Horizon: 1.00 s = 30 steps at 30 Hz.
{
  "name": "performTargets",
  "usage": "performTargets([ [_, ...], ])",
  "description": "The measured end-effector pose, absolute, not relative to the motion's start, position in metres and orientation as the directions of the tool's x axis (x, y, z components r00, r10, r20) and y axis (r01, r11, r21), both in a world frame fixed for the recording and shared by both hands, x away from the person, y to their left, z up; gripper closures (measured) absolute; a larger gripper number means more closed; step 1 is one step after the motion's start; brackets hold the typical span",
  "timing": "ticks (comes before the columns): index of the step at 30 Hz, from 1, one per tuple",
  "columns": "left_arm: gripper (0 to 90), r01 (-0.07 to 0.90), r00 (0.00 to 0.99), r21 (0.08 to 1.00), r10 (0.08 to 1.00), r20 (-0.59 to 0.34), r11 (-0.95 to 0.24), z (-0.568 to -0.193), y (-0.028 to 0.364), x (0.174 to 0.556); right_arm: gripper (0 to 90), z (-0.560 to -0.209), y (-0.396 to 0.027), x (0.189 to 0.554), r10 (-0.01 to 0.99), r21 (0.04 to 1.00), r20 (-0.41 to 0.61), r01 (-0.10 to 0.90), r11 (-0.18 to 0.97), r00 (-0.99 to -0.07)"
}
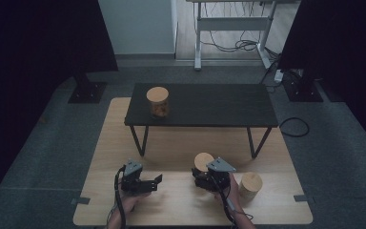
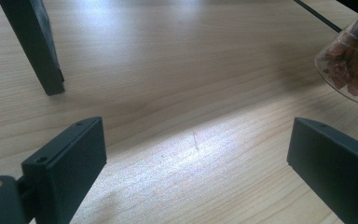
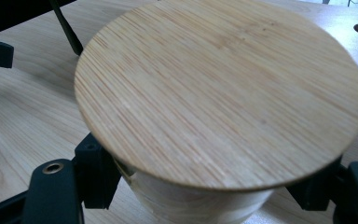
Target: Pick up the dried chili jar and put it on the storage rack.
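While the left gripper (image 1: 145,182) sits at the lower left of the high view with its jaws spread wide and nothing between them, the right gripper (image 1: 208,180) at lower centre is closed around a clear glass jar with a round bamboo lid (image 3: 221,91), gripping the body just under the lid. That jar rests on the light wooden desk (image 1: 181,210), with a second bamboo-lidded jar (image 1: 250,185) just to its right in the frame. A third lidded jar (image 1: 157,101) stands on the low black table (image 1: 219,105) in the upper middle. The glass is likely rigid, slippery and breakable, and the lid may only sit loosely, so a hold on the wall seems safest.
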<state>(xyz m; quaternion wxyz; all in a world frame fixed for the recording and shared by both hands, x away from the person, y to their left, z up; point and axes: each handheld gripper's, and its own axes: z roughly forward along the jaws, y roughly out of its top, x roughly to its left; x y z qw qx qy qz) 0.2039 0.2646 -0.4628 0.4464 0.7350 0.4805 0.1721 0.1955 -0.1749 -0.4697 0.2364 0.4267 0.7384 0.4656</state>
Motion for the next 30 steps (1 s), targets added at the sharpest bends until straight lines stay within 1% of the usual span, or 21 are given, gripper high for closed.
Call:
performTargets([
  [13,4.1,0.552,0.476,0.822,0.862,-0.174,-0.138,-0.462,0.265,0.204,24.8,-0.462,-0.173,0.191,0.835,0.893,0.042,0.396,0.214,-0.548],
  [30,4.1,0.555,0.474,0.822,0.861,-0.184,-0.130,-0.463,0.267,0.205,24.8,-0.456,-0.174,0.189,0.830,0.893,0.037,0.392,0.223,-0.557],
])
